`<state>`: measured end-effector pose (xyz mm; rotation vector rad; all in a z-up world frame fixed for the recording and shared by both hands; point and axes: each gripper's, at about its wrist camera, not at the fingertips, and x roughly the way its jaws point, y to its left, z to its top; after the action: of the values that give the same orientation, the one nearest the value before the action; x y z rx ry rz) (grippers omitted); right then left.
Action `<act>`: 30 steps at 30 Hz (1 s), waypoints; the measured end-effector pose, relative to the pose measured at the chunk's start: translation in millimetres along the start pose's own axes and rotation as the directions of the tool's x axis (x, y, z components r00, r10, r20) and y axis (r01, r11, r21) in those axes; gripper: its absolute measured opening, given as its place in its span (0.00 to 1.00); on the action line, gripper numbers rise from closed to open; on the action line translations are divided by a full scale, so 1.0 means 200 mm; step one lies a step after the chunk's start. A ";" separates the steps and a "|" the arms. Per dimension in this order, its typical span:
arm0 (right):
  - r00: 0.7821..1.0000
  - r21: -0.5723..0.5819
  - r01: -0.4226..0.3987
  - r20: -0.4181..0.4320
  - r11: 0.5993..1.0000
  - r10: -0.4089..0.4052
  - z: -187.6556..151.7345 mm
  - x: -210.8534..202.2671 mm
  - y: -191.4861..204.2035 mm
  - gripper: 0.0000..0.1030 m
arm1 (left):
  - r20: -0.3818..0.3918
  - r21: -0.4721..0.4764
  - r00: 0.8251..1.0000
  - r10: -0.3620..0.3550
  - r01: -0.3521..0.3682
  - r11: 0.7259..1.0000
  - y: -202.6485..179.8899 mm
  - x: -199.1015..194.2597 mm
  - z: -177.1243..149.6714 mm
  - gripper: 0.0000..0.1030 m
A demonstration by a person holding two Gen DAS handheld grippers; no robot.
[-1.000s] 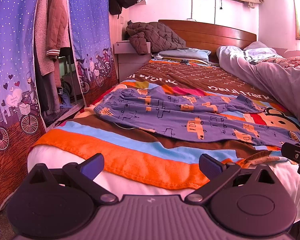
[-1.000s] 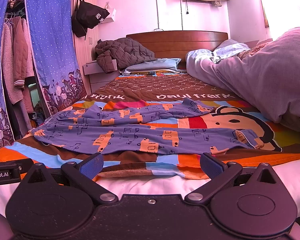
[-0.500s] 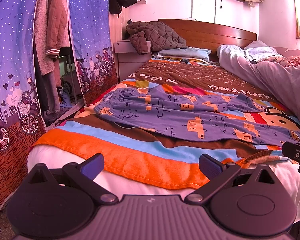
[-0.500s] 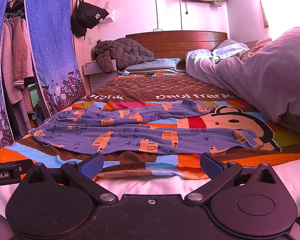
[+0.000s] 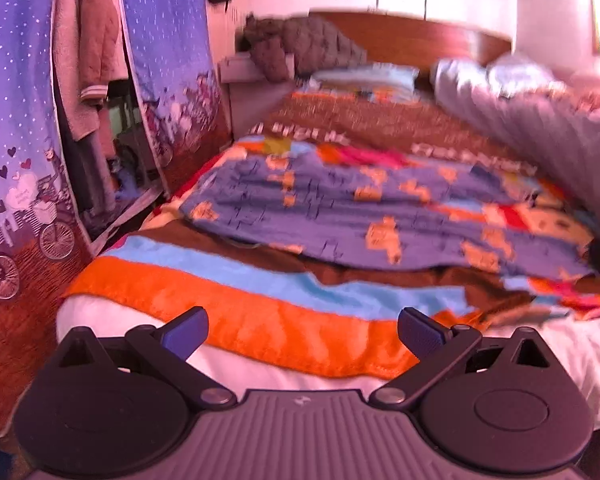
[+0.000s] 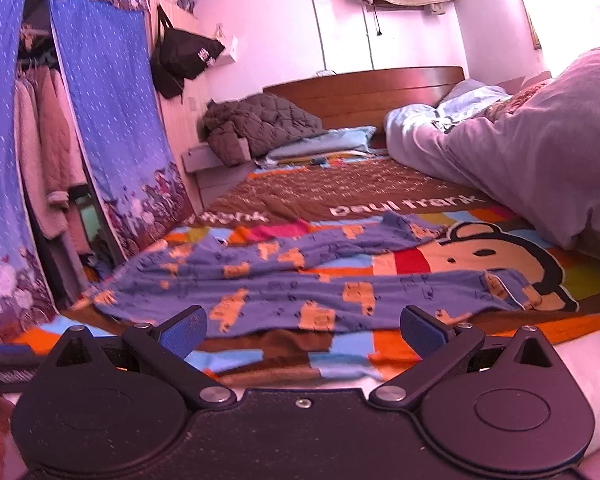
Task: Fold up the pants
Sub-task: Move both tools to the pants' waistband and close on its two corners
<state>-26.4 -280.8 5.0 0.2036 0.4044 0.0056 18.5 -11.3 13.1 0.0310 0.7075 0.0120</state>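
Note:
Blue pants (image 5: 360, 208) printed with orange cars lie spread flat across a striped cartoon blanket (image 5: 260, 320) on the bed, waist to the left and both legs running right. In the right wrist view the same pants (image 6: 300, 280) show their near leg cuff (image 6: 508, 288) at the right. My left gripper (image 5: 302, 330) hangs open over the bed's front edge, short of the waist end, with nothing between its blue fingertips. Over the blanket's near edge my right gripper (image 6: 302, 330) is open too, just short of the near leg. The left wrist view is motion-blurred.
A grey duvet (image 6: 540, 160) is heaped along the right side of the bed. A dark quilted jacket (image 6: 260, 124) and pillows lie by the wooden headboard (image 6: 364, 84). A blue curtained wardrobe (image 5: 20, 120) with hanging clothes stands left of the bed.
Both grippers have moved forward and a little up toward the pants, which now look larger and nearer. The pants have not moved. Both stay open.

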 end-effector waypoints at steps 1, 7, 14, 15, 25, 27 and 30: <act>1.000 0.014 -0.016 0.005 1.000 0.016 0.02 -0.01 -0.01 0.99 | -0.025 -0.008 1.000 0.003 -0.003 1.000 0.01 0.01 0.01 1.00; 0.988 0.155 -0.153 0.054 0.976 0.146 0.02 -0.09 -0.12 0.99 | -0.060 -0.112 0.996 -0.067 0.060 0.992 0.16 -0.03 0.06 1.00; 0.965 0.096 -0.249 -0.059 0.964 0.255 0.11 -0.02 -0.18 0.99 | -0.079 -0.113 0.994 -0.079 0.069 0.991 0.36 -0.01 0.31 1.00; 0.964 0.079 -0.253 -0.070 0.964 0.258 0.14 0.02 -0.19 0.99 | -0.076 -0.093 0.995 -0.069 0.062 0.994 0.38 0.02 0.37 1.00; 0.941 0.001 -0.263 -0.221 0.965 0.256 0.51 0.69 -0.29 0.99 | 0.010 0.210 1.000 -0.020 0.017 0.978 0.47 0.61 0.92 1.00; 0.941 0.016 -0.233 -0.248 0.972 0.230 0.56 0.88 -0.31 0.99 | 0.064 0.278 0.997 -0.033 0.014 0.961 0.45 0.74 1.00 1.00; 0.924 -0.013 -0.234 -0.313 0.972 0.218 0.60 1.16 -0.31 0.99 | 0.102 0.425 0.987 -0.123 0.069 0.902 0.40 0.97 1.12 1.00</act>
<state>231.9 -353.6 9.3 0.1993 0.6919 0.2786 311.8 67.0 60.2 0.4093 0.5728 -0.2375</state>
